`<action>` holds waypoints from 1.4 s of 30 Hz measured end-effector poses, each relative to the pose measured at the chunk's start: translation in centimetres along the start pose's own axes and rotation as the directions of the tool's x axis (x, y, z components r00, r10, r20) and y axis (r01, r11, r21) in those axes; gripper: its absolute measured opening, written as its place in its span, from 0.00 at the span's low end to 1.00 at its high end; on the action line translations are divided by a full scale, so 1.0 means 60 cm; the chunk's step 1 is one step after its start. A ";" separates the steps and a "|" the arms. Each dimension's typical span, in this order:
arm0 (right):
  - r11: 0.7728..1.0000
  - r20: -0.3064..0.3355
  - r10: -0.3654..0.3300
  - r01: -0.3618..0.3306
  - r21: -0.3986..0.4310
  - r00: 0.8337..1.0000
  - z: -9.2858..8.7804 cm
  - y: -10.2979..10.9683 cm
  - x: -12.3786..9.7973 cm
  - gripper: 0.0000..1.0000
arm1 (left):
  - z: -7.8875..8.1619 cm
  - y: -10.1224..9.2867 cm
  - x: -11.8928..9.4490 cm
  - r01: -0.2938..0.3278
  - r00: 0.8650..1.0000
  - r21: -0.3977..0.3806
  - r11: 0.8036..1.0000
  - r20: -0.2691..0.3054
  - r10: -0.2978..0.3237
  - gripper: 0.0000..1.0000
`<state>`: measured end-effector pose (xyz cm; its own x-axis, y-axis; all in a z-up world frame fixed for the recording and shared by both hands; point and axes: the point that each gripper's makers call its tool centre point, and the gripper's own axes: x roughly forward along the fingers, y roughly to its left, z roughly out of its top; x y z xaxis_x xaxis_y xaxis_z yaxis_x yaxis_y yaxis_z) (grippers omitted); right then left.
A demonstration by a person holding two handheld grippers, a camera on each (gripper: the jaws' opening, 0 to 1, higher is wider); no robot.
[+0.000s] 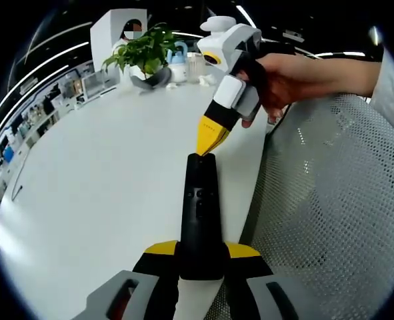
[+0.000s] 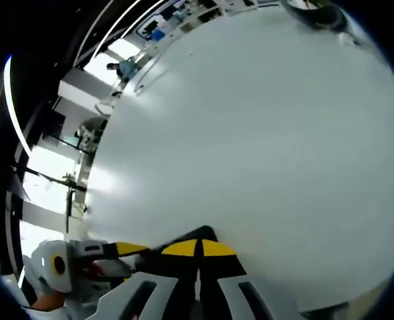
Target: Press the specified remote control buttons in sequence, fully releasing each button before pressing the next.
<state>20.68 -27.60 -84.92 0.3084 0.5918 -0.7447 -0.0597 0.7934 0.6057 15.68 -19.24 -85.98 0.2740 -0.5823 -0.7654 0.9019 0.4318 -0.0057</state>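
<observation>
Left gripper [image 1: 200,257]: we clamp the black remote [image 1: 200,213] at its near end.
Right gripper [image 1: 212,137]: jaws together, tips at the remote's far end.
Technique: we press straight down, then lift fully clear.
Table [image 1: 103,193]: white, beneath.

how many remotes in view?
1. The black remote is clamped in the left gripper over the white table; the right gripper tip meets its far end.

I see a white tabletop [image 1: 103,173], a leafy potted plant [image 1: 143,50] at its far end, and a mesh chair [image 1: 330,200] beside it.
</observation>
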 end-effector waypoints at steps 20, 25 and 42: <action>0.998 -0.030 0.050 -0.051 -0.039 0.998 -0.004 0.023 0.001 0.00 | 0.000 0.000 0.001 0.001 1.000 0.002 1.000 0.005 -0.001 0.25; 0.995 -0.059 -0.001 -0.005 -0.097 0.998 -0.012 0.016 0.006 0.00 | 0.000 0.000 0.001 0.000 1.000 0.001 1.000 0.005 0.000 0.25; 0.999 -0.054 0.026 -0.028 -0.044 0.998 -0.012 0.014 0.006 0.00 | 0.001 0.000 0.001 0.000 1.000 -0.001 1.000 0.007 0.000 0.25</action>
<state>20.05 -26.60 -84.87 0.2551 0.6190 -0.7429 -0.1101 0.7819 0.6137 15.69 -19.30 -85.99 0.2760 -0.5870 -0.7611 0.9015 0.4327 -0.0068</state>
